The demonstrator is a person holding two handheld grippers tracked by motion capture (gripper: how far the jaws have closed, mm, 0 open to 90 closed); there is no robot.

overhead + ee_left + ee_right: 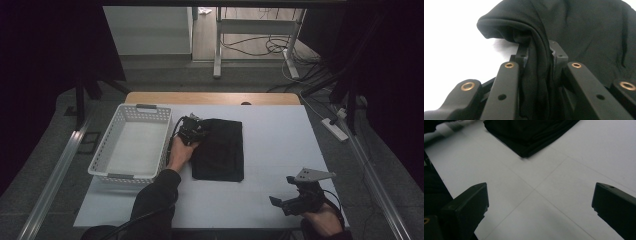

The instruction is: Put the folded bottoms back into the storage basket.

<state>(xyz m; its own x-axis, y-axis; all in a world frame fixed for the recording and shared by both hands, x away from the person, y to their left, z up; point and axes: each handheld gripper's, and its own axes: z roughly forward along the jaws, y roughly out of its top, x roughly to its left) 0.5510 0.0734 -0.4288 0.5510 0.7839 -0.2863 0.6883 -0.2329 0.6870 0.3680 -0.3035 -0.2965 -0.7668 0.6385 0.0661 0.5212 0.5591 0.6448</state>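
A folded black cloth [220,150] lies in the middle of the white table [280,145]. At the cloth's far left corner, my left gripper [192,131] is shut on a pinched fold of it. Seen from the left gripper view, the black cloth [584,32] bunches up between the two jaws of the left gripper [539,53]. Near the table's front right edge my right gripper [278,199] stands open and holds nothing. The right gripper view has the right gripper [540,202] with its jaws wide apart over bare table, and a corner of the black cloth [529,132] beyond them.
A white plastic basket [131,142] with nothing in it stands on the left of the table, right beside my left hand. Beyond the table are a floor with cables [270,47], a white power strip [336,129] and table legs.
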